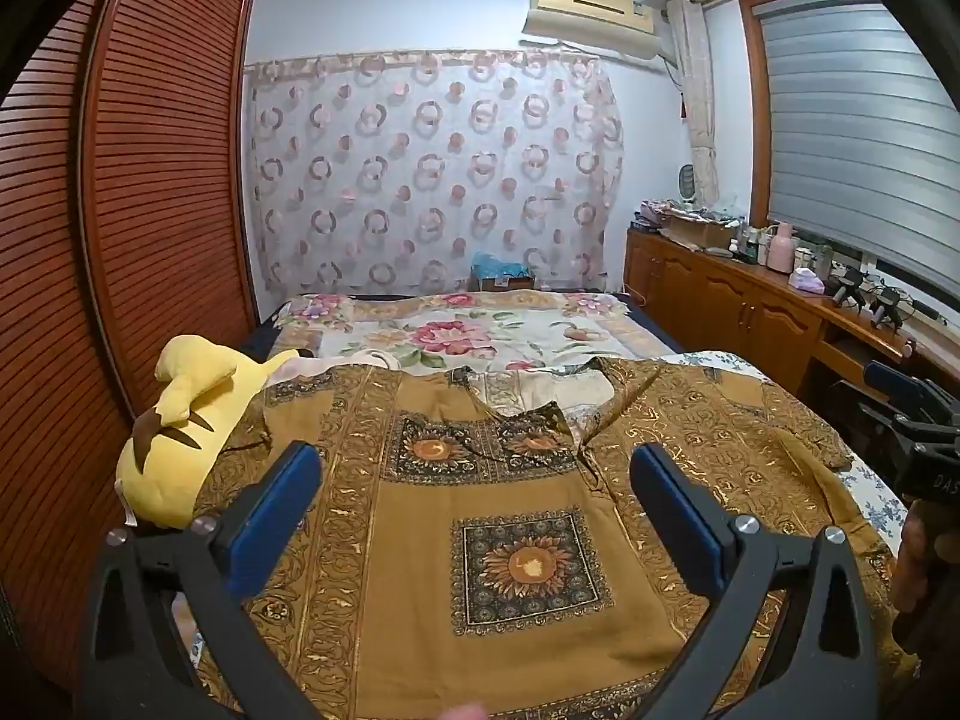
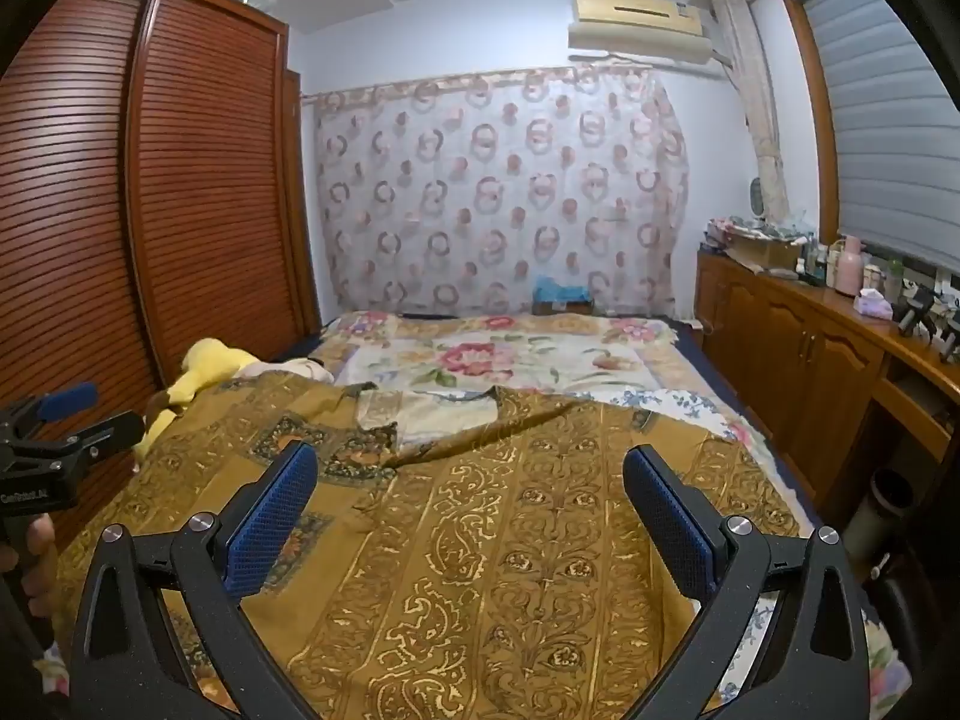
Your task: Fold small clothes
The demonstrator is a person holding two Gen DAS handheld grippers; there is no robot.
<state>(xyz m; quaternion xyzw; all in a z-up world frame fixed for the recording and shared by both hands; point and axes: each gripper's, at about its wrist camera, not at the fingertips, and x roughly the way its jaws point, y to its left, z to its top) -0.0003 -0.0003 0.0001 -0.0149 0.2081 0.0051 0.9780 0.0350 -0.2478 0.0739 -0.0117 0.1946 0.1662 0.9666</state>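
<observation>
Ochre patterned garment [image 1: 510, 516] lies spread flat on the bed [image 1: 480, 330], neckline toward the far end, sunflower squares facing up. Left tool [image 1: 477, 474] hovers over its middle, fingers wide apart, nothing between them. Right tool [image 2: 471, 480] hovers over the garment's right half, fingers likewise wide apart and empty. Yellow plush toy [image 1: 180, 420] sits at the garment's left edge, probably touching the sleeve; fisheye distortion blurs this. Louvred wardrobe [image 1: 150, 180] stands left of the bed.
</observation>
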